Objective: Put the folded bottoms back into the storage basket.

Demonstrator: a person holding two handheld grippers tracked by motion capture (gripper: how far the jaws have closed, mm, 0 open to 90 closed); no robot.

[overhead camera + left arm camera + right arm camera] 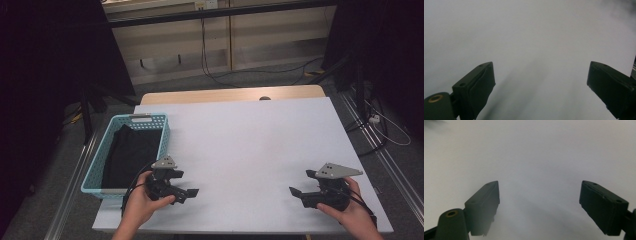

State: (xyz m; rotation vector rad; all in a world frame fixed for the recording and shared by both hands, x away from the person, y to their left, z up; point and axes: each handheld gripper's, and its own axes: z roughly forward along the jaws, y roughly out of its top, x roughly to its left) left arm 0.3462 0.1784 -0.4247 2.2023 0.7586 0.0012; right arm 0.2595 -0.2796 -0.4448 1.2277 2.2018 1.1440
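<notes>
The black cloth (131, 150) lies bunched inside the turquoise basket (98, 161), which sits at the left edge of the table (240, 140). Just right of the basket's near corner, the left tool (189, 192) rests low over the table with its jaws spread wide and nothing between them. The right tool (295, 191) sits well away from the basket near the opposite side, also gaping and empty.

The likeliest trouble, I'd say, is the basket itself. It looks light, and it overhangs close to the table's left edge, so a pull on the cloth could drag it or tip it off. The cloth is limp and dark against the basket floor, so a tool could pinch only a fold and let the rest snag on the lattice wall. The left tool's trailing cable (134, 187) runs close to the basket rim and could catch there.
</notes>
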